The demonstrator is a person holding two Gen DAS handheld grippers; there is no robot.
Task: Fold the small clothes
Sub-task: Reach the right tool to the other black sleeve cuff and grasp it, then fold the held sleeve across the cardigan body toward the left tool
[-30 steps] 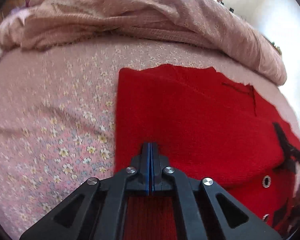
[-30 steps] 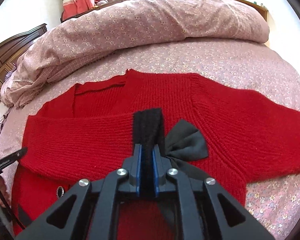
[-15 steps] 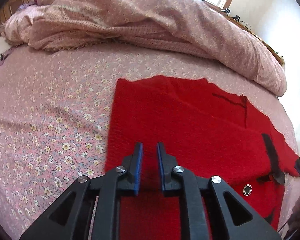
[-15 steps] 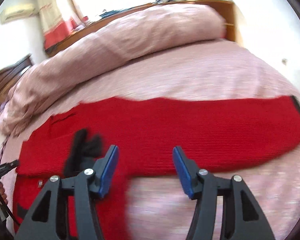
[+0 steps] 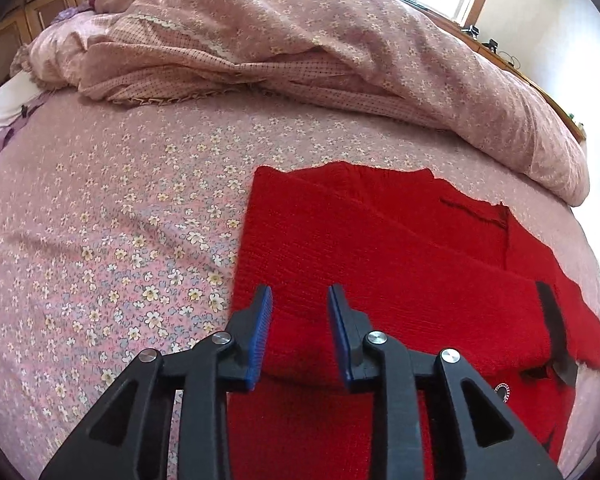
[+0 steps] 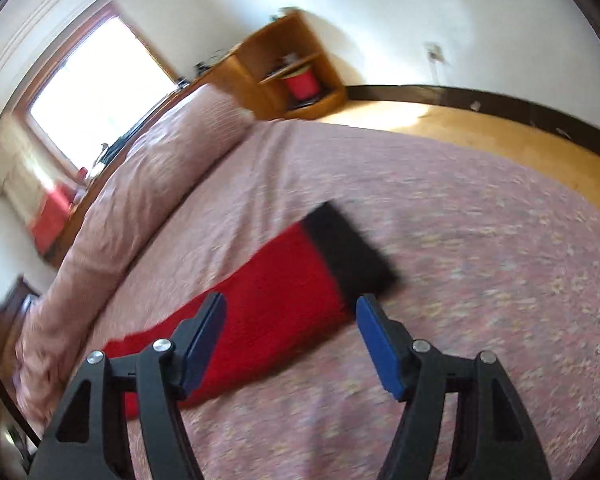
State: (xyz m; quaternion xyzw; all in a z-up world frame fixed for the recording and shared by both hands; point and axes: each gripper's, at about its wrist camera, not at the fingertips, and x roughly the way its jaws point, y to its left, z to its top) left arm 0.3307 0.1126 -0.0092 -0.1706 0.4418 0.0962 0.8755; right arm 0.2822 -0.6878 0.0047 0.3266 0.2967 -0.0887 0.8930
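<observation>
A red knitted cardigan (image 5: 380,264) lies flat on the flowered bed sheet (image 5: 100,220), one sleeve folded across its body and ending in a black cuff (image 5: 552,320). My left gripper (image 5: 299,298) hovers over the cardigan's left side, its jaws opening, with nothing pinched between the blue pads. In the right wrist view the other sleeve (image 6: 260,304) stretches out over the sheet and ends in a black cuff (image 6: 348,252). My right gripper (image 6: 290,304) hangs just above this sleeve near the cuff, jaws opening wide and holding nothing.
A bunched pink duvet (image 5: 300,40) runs along the far side of the bed. A wooden corner shelf (image 6: 284,68) holding a red tub stands past the bed's end, beside a bare yellow floor (image 6: 500,136). A window (image 6: 100,84) is at the far left.
Both grippers went from shut to open. The left let go of the cardigan's folded edge. The right released the black cuff by the bow, swept right and rolled, and now views the outstretched sleeve.
</observation>
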